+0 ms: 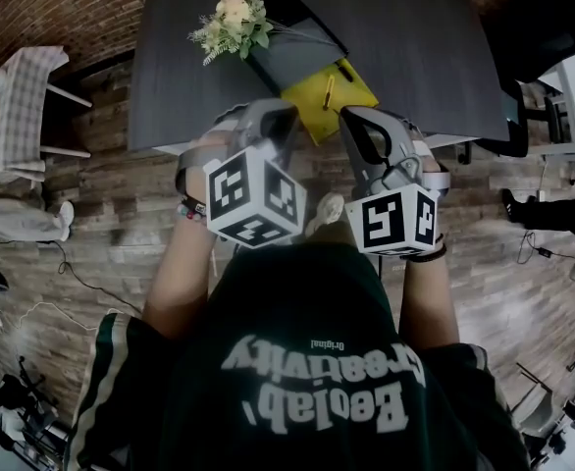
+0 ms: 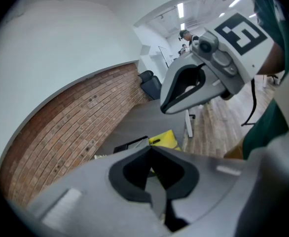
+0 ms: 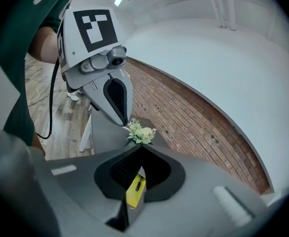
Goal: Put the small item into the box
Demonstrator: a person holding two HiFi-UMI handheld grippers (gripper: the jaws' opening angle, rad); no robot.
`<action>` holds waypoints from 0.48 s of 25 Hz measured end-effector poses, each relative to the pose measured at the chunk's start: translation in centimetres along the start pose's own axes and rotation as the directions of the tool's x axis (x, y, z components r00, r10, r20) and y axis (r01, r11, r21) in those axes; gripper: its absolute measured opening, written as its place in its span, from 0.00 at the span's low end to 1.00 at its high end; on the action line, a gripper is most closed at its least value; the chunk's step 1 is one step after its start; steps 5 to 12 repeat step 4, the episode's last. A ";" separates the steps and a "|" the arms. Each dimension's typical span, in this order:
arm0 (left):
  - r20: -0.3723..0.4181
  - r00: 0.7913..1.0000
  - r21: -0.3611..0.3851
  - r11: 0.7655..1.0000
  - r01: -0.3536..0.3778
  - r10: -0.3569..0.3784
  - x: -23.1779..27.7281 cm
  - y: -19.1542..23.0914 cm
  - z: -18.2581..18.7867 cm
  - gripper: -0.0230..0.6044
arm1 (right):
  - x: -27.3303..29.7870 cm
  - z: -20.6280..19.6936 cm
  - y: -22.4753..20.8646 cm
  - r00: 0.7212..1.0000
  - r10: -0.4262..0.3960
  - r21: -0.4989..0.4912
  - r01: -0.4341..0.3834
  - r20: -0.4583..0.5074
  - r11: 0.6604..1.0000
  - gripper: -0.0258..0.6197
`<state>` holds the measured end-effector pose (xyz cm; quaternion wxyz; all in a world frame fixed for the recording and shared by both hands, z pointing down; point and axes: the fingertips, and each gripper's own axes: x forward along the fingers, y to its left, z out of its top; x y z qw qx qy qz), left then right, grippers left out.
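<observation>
A yellow flat box (image 1: 329,101) lies at the near edge of the dark table (image 1: 425,47), with a small dark item (image 1: 330,90) resting on it. Behind it sits a black box (image 1: 292,52) with a grey inside. My left gripper (image 1: 280,118) and right gripper (image 1: 351,118) hover side by side just short of the table edge, both shut and empty. In the right gripper view the closed jaws (image 3: 142,148) frame the yellow box (image 3: 133,194) and the small item (image 3: 137,183). The left gripper view shows its jaws (image 2: 151,147) closed, with the yellow box (image 2: 166,138) beyond.
A bunch of white flowers (image 1: 234,20) lies on the table beside the black box. A chair with a checked cloth (image 1: 18,106) stands at the left, and a black office chair (image 1: 538,27) at the right. The floor is wooden planks.
</observation>
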<state>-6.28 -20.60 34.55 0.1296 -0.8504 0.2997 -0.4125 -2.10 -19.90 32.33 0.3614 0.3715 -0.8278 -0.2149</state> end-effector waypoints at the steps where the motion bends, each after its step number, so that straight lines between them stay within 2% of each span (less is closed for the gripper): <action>1: -0.001 1.000 0.001 1.000 0.001 -0.001 0.0 -0.1 0.0 0.04 | 0.0 -0.1 0.1 1.000 0.002 -0.004 -0.002 -0.002 1.000 0.05; 12: -0.001 1.000 0.002 1.000 0.003 -0.003 0.1 -0.3 -0.2 0.04 | 0.0 -0.4 0.4 1.000 0.008 -0.010 -0.008 -0.010 1.000 0.05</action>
